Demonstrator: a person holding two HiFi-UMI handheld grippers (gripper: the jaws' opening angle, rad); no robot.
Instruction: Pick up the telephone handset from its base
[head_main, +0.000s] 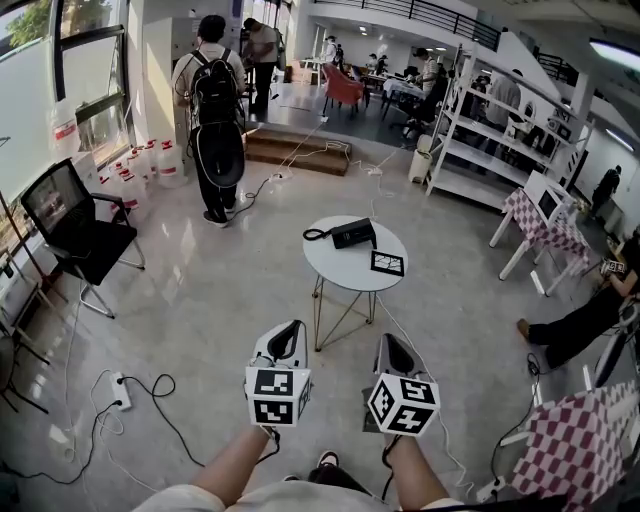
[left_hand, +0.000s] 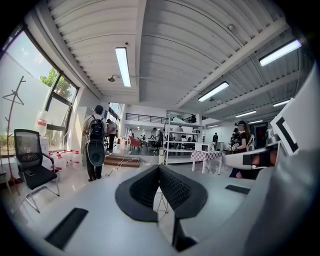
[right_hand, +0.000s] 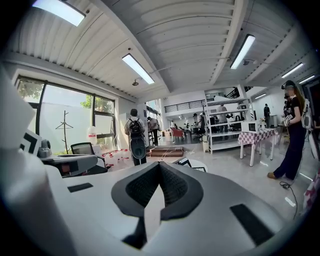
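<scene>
A black telephone (head_main: 351, 234) sits on a small round white table (head_main: 345, 272), its handset lying on the base and a cord (head_main: 315, 235) trailing to the left. Both grippers hover over the floor on the near side of the table, well short of the phone. My left gripper (head_main: 293, 328) has its jaws shut with nothing between them, the black tips meeting (left_hand: 159, 167). My right gripper (head_main: 386, 340) is likewise shut and empty (right_hand: 160, 164). In the right gripper view, the table edge (right_hand: 200, 168) peeks just past the jaw tips.
A black-and-white marker card (head_main: 387, 263) lies on the table beside the phone. A black office chair (head_main: 75, 225) stands left, a person with a backpack (head_main: 215, 110) behind it. A power strip with cables (head_main: 120, 390) lies on the floor. Checkered tables (head_main: 580, 440) and someone's outstretched legs (head_main: 575, 328) are right.
</scene>
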